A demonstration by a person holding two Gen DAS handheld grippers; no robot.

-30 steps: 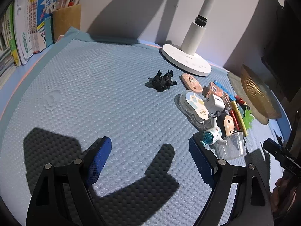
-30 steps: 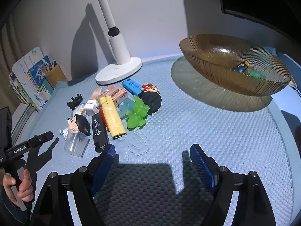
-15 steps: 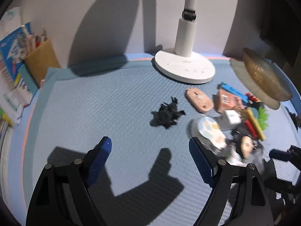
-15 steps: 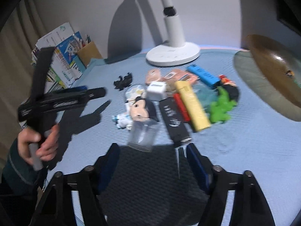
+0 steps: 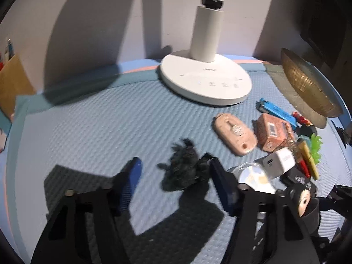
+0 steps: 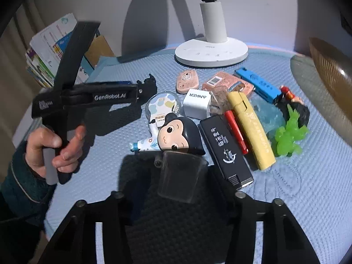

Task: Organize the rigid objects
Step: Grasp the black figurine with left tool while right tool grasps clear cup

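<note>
The left gripper (image 5: 176, 180) has its jaws around the black toy (image 5: 182, 171); they have just been closing, the right pad at the toy's side, the left pad still apart from it, so no grip yet. The right gripper (image 6: 176, 189) has also just been narrowing its jaws, now on either side of the clear cup (image 6: 180, 173) under the doll head (image 6: 176, 132); whether the pads press the cup cannot be told. A second ago both grippers stood wide open and short of the pile; both have since moved in on a target, so two pickups look imminent. The bowl (image 5: 308, 88), probably the goal, sits at the far right edge of the tabletop (image 5: 88, 132). Open mat lies left of the toy; on the right the pile crowds close, lamp base (image 5: 204, 81) behind.
</note>
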